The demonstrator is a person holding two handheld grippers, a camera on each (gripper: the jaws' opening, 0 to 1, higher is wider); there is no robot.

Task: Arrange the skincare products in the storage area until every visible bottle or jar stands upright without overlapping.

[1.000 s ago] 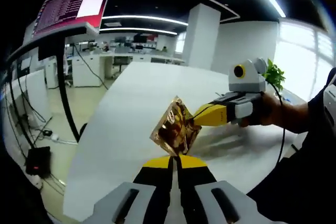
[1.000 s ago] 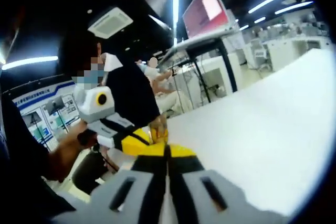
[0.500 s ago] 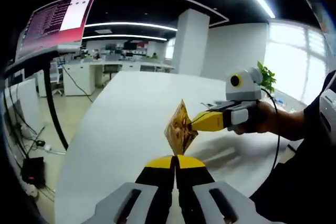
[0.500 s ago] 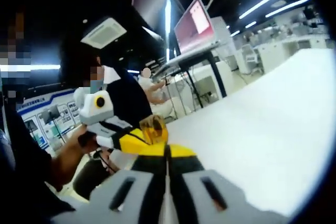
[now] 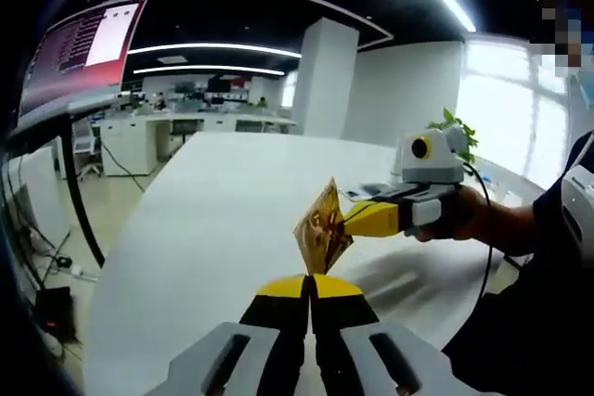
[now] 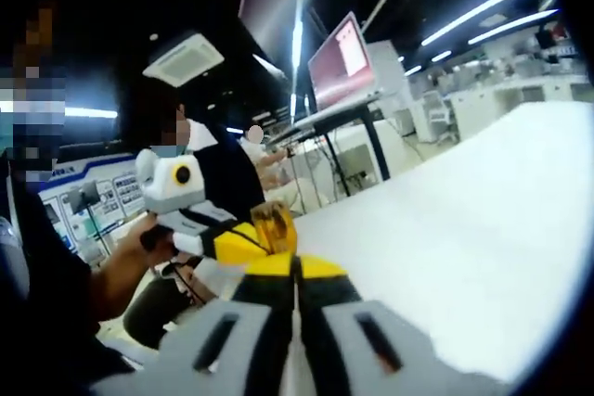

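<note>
Two grippers (image 5: 311,283) (image 6: 297,266) pinching gold packet (image 5: 323,226), label unreadable

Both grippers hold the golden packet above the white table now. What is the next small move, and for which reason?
Probably lower the shiny golden square packet toward the white table before releasing. It hangs in the air, tilted on edge, pinched between the left gripper at its bottom corner and the right gripper at its side, so opening either now might let it swing or drop.

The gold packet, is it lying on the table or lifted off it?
Lifted. The gold packet hangs above the white table, pinched at opposite edges by the left gripper and right gripper.
</note>
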